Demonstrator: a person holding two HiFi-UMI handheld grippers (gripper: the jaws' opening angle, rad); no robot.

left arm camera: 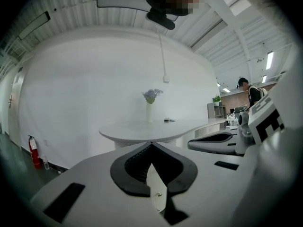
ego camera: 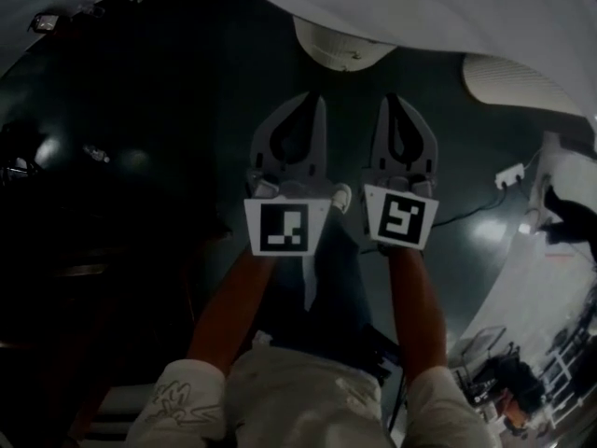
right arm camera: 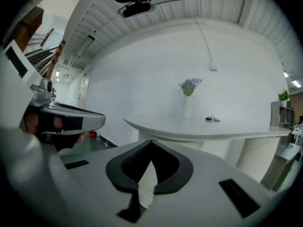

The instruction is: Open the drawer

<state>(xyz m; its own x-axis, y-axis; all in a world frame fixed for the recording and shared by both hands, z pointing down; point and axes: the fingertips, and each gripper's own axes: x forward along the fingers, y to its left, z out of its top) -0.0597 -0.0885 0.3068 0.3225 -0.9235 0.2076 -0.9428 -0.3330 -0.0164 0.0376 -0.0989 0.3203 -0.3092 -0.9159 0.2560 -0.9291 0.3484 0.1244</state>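
No drawer shows in any view. My left gripper (ego camera: pixel 312 99) and right gripper (ego camera: pixel 395 99) hang side by side over a dark floor, both pointing toward a white table (ego camera: pixel 429 3). In the left gripper view my left gripper (left arm camera: pixel 151 144) has its tips meeting, shut on nothing, and the right gripper (left arm camera: pixel 218 140) lies level beside it. In the right gripper view my right gripper (right arm camera: pixel 151 141) is likewise shut and empty, with the left gripper (right arm camera: pixel 71 118) at the picture's left. Both are well short of the table.
The round white table (left arm camera: pixel 142 129) carries a white vase of flowers (left arm camera: pixel 150 107) and a small dark object (left arm camera: pixel 169 120). Its fluted base (right arm camera: pixel 255 152) stands below. A fire extinguisher (left arm camera: pixel 33 151) stands by the wall. A power strip (ego camera: pixel 510 175) lies on the floor.
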